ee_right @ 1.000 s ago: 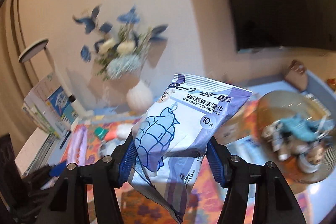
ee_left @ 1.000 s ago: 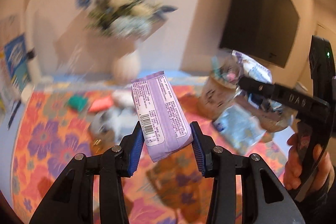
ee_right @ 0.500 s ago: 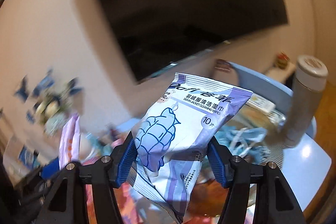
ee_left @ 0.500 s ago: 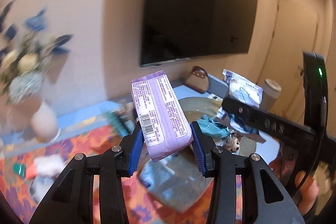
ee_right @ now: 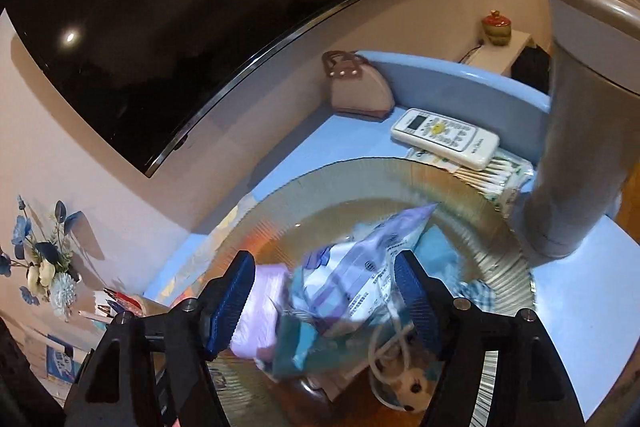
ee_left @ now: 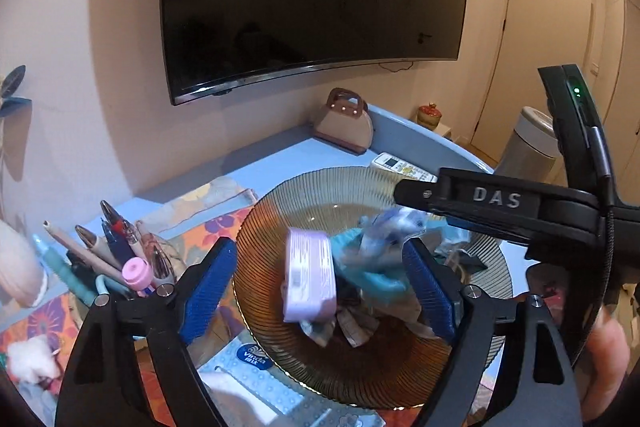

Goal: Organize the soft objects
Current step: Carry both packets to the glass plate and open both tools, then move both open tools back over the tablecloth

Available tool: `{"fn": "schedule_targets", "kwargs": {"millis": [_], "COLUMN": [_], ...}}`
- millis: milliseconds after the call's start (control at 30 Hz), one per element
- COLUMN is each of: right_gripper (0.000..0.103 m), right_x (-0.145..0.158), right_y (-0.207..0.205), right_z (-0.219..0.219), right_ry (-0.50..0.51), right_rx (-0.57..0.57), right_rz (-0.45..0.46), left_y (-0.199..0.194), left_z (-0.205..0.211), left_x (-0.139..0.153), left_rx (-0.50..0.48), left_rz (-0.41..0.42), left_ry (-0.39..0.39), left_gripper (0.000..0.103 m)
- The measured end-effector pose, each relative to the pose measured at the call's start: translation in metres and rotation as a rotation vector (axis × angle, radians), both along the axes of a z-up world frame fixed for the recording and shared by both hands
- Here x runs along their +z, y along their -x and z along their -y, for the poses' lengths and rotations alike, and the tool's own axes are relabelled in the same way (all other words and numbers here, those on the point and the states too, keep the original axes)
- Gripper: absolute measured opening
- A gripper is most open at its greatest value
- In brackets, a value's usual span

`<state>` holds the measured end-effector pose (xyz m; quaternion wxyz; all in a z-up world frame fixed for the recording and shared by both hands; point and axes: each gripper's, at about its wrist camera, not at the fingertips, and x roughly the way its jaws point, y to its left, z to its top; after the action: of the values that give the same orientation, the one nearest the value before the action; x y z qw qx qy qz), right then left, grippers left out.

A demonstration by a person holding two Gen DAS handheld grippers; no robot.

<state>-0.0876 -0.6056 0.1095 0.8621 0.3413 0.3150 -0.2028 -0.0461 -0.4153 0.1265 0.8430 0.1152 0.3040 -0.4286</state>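
A ribbed amber glass bowl (ee_left: 276, 223) (ee_right: 360, 179) sits on the blue table. A lilac tissue pack (ee_left: 309, 275) (ee_right: 260, 311) and a white-and-purple wipes pack (ee_right: 360, 279) (ee_left: 390, 227) are blurred over the bowl, clear of the blue pads. They lie above a teal cloth (ee_left: 372, 273) and a plush toy (ee_right: 408, 383). My left gripper (ee_left: 320, 287) is open above the bowl. My right gripper (ee_right: 326, 301) is open above it too; its body crosses the left wrist view (ee_left: 500, 207).
A pen cup (ee_left: 116, 267) stands left of the bowl, with a blue tissue pack (ee_left: 256, 379) in front. Behind are a tan purse (ee_left: 344, 125), a white remote (ee_right: 444, 137), cotton swabs (ee_right: 492, 179) and a grey bin (ee_right: 576, 107). A TV hangs on the wall.
Both grippers swung right to the bowl and opened. The lilac pack and the wipes pack left the pads and dropped toward the bowl.
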Motion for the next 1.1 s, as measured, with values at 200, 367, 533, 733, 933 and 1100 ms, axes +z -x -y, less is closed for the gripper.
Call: {"fn": "schedule_targets", "kwargs": {"millis": [200, 367, 533, 733, 933, 1100], "right_gripper": [0.071, 0.071, 0.072, 0.082, 0.086, 0.086], "right_x": [0.001, 0.024, 0.055, 0.069, 0.035, -0.025], "right_y": [0.020, 0.032, 0.036, 0.016, -0.015, -0.041], "right_z": [-0.017, -0.052, -0.114, -0.222, -0.328, -0.369], "right_ry": [-0.034, 0.016, 0.100, 0.201, 0.276, 0.279], "right_rx": [0.010, 0.066, 0.193, 0.433, 0.668, 0.757], "right_rz": [0.022, 0.059, 0.122, 0.145, 0.065, -0.009], "left_y": [0.006, 0.010, 0.008, 0.020, 0.038, 0.018], "left_z": [-0.042, -0.106, -0.213, -0.333, -0.431, -0.474], "left_x": [0.008, 0.028, 0.060, 0.109, 0.149, 0.106], "left_rx": [0.010, 0.125, 0.332, 0.567, 0.790, 0.875], "left_rz": [-0.056, -0.015, 0.042, 0.157, 0.253, 0.140], "left_ry": [0.045, 0.076, 0.153, 0.187, 0.120, 0.104], "left_gripper": [0.084, 0.084, 0.084, 0.084, 0.084, 0.084]}}
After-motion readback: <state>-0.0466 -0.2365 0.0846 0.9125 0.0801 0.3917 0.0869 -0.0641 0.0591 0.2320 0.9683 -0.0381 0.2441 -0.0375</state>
